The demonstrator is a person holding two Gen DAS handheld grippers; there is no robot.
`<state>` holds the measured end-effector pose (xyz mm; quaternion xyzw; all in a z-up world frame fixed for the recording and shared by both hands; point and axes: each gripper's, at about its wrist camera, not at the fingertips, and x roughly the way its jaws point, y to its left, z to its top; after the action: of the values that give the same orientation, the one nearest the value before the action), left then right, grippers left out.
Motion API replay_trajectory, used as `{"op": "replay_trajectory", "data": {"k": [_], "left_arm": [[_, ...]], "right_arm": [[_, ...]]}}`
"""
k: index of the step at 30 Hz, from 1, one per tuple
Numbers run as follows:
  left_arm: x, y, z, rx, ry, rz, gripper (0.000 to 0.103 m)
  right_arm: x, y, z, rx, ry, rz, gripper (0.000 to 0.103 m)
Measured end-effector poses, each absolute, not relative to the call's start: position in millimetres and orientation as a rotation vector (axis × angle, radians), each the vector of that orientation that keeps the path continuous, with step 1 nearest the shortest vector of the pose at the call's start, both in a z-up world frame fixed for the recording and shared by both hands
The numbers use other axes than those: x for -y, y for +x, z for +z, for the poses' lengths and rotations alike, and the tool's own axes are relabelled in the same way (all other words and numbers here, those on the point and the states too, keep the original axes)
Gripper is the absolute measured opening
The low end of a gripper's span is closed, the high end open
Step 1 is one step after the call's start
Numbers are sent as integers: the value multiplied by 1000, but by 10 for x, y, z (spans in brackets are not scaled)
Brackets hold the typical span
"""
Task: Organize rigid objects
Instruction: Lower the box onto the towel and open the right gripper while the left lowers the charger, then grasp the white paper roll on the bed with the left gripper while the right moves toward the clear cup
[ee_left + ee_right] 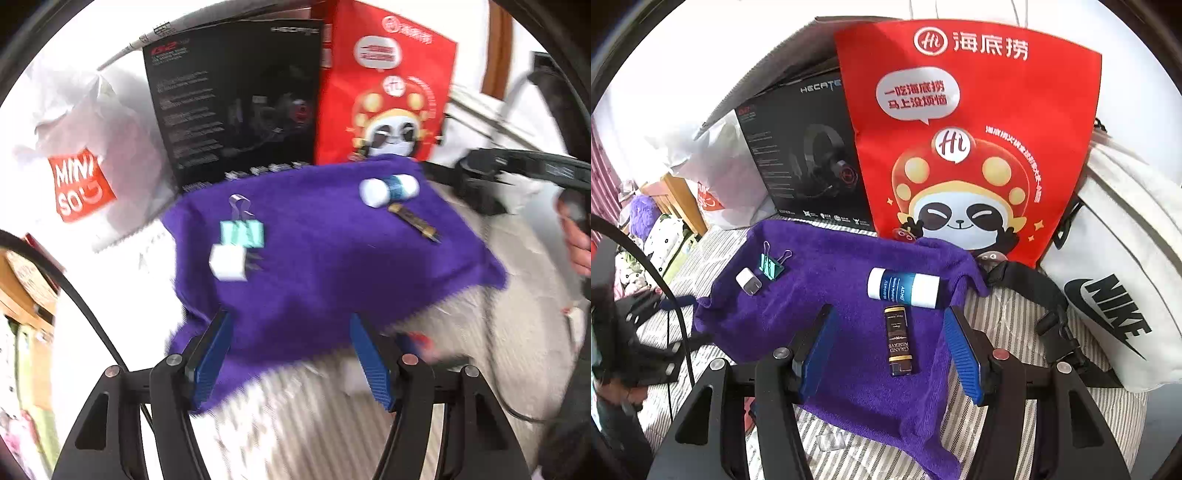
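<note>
A purple towel (831, 295) (325, 266) lies on a striped bed. On it are a white charger cube (748, 281) (228, 263), a teal binder clip (771, 264) (242, 233), a white and blue bottle on its side (903, 288) (388, 189), and a dark "Grand Reserve" bar (898, 341) (413, 221). My right gripper (886, 325) is open and empty, its fingers either side of the dark bar, just above it. My left gripper (291, 325) is open and empty over the towel's near edge, short of the charger. The left view is blurred.
A black headset box (805, 166) (236, 103) and a red panda bag (967, 147) (384, 85) stand behind the towel. A white Miniso bag (81, 155) is at the left, a white Nike bag (1115, 288) with black straps at the right. A cable (665, 288) hangs at the left.
</note>
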<state>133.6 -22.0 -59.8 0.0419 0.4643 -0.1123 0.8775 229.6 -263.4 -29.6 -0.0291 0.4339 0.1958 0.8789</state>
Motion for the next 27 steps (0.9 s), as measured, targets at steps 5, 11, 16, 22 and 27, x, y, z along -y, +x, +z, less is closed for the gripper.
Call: {"op": "replay_trajectory", "data": {"k": [5, 11, 16, 22, 27], "left_arm": [[407, 1195, -773, -1004, 58, -278, 64], [568, 1153, -938, -1032, 109, -265, 64], [536, 1165, -1046, -1052, 99, -269, 57], [432, 1168, -1121, -1065, 116, -236, 50], [496, 1204, -1190, -1077, 116, -254, 46]], "right_arm": [[2627, 2244, -248, -895, -72, 406, 59], [2607, 2085, -164, -894, -81, 414, 59], [2598, 1734, -153, -860, -117, 429, 59], [2668, 1231, -511, -898, -97, 420, 55], [2749, 886, -836, -953, -21, 404, 54]]}}
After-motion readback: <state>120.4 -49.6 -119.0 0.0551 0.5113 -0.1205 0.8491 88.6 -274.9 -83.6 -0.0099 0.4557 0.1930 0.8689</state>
